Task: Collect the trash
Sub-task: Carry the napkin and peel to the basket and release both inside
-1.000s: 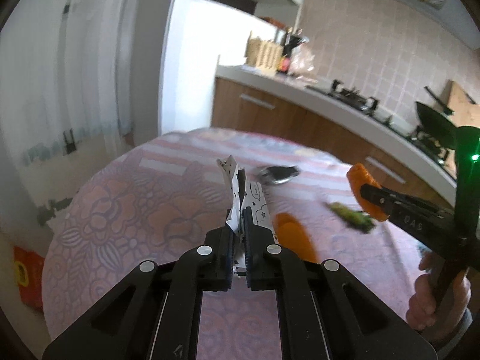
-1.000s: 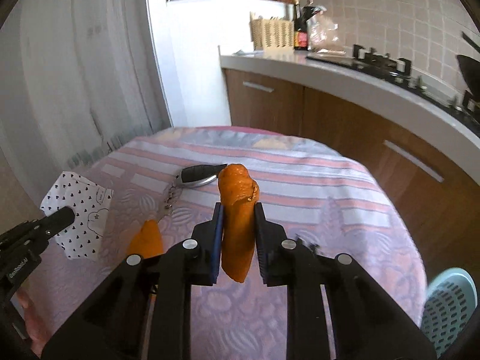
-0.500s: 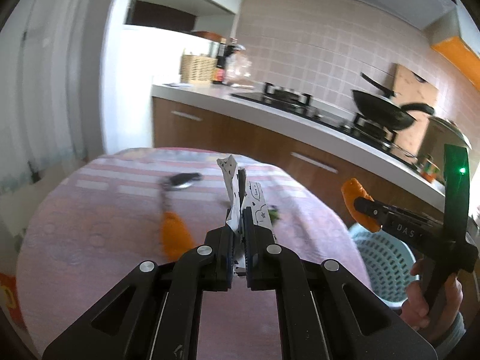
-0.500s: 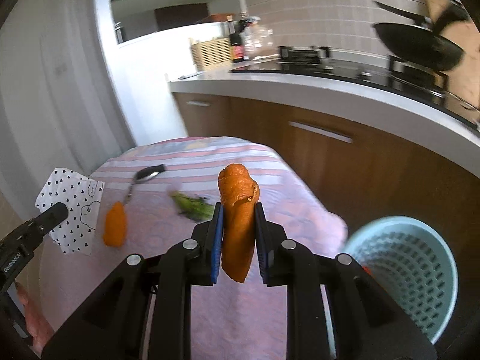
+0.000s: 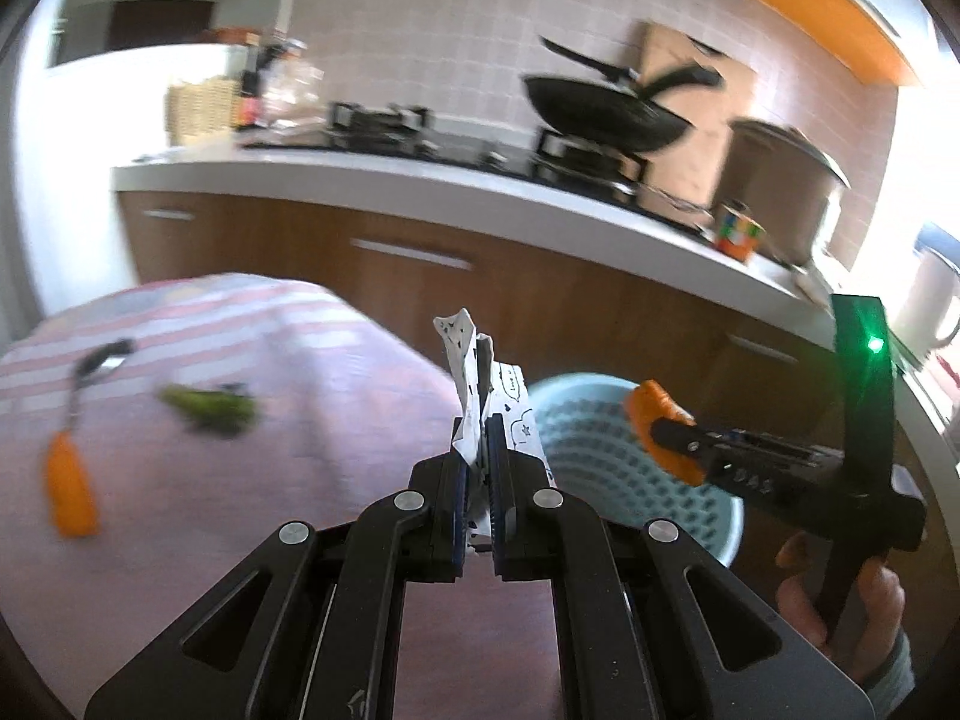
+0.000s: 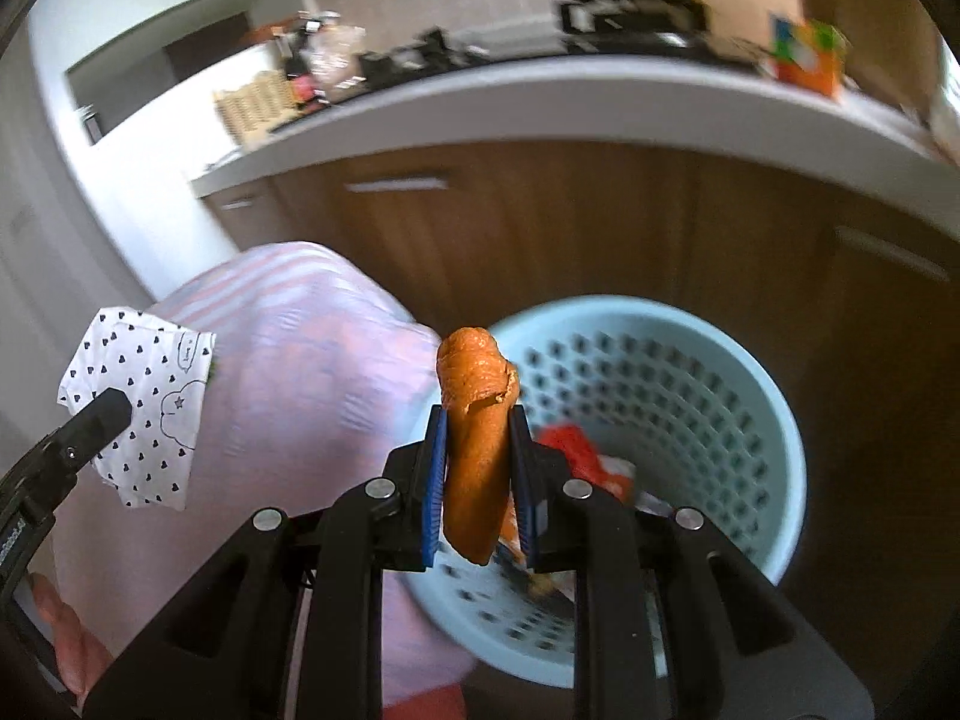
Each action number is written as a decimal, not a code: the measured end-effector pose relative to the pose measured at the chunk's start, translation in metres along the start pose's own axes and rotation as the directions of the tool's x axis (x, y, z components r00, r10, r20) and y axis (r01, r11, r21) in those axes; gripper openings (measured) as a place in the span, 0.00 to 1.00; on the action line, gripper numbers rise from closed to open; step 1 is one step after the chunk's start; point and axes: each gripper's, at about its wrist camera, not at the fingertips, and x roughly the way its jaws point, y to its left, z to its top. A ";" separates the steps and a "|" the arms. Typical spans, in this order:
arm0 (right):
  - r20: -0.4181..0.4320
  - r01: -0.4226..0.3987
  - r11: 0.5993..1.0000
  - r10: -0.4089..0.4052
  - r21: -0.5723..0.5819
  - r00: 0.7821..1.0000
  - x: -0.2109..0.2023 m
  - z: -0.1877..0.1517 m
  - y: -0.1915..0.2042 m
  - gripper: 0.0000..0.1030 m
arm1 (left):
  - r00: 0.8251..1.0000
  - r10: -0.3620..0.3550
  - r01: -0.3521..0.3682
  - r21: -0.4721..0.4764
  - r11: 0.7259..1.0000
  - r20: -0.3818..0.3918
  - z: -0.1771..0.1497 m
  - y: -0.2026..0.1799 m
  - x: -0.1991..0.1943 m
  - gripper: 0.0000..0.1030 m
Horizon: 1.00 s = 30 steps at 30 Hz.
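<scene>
Right hand-held gripper (image 6: 477, 480) is clamping an orange peel piece (image 6: 477, 438) between its blue pads, jaws narrowed onto it. Its long axis is running upright in the right wrist view, the rounded end pointing to the top of the frame and the lower end hanging below the pads, in front of the pale blue perforated basket (image 6: 690, 390) at lower right, which is holding red and white scraps. Left hand-held gripper (image 5: 478, 450) is pinching a white printed paper wrapper (image 5: 474, 372), jaws nearly together on it; the wrapper is standing on edge, its crumpled tip pointing up at the middle of the left wrist frame. At the left of that frame, on the pink-clothed worktop (image 5: 330, 408), a second orange piece (image 5: 71, 492), a green scrap (image 5: 207, 405) and a dark key-like object (image 5: 102, 357) are lying, blurred.
</scene>
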 end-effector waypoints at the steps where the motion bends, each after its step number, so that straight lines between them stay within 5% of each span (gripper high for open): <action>1: -0.013 0.011 1.000 -0.011 0.016 1.000 0.002 -0.002 -0.010 0.17 | 1.000 -0.011 0.011 0.006 1.000 -0.014 0.000 -0.005 0.008 0.04; 14: -0.126 0.075 0.993 -0.063 0.095 0.990 0.023 -0.017 -0.079 0.19 | 0.981 -0.082 0.093 0.056 0.994 -0.177 -0.013 -0.061 0.087 0.04; 17: -0.132 0.083 0.992 -0.070 0.097 0.989 0.023 -0.017 -0.079 0.22 | 0.975 -0.092 0.105 0.054 0.993 -0.203 -0.015 -0.063 0.094 0.12; 21: -0.131 0.089 0.991 -0.076 0.097 0.988 0.024 -0.015 -0.078 0.24 | 0.978 -0.070 0.083 0.056 0.995 -0.195 -0.018 -0.058 0.089 0.43; 24: -0.116 0.091 0.992 -0.080 0.091 0.990 0.020 -0.012 -0.074 0.37 | 0.980 -0.071 0.080 0.043 0.996 -0.185 -0.016 -0.052 0.082 0.45; 30: -0.071 0.054 0.997 -0.049 0.061 0.996 0.005 -0.004 -0.057 0.39 | 0.987 -0.059 0.061 0.005 0.998 -0.149 -0.012 -0.034 0.063 0.45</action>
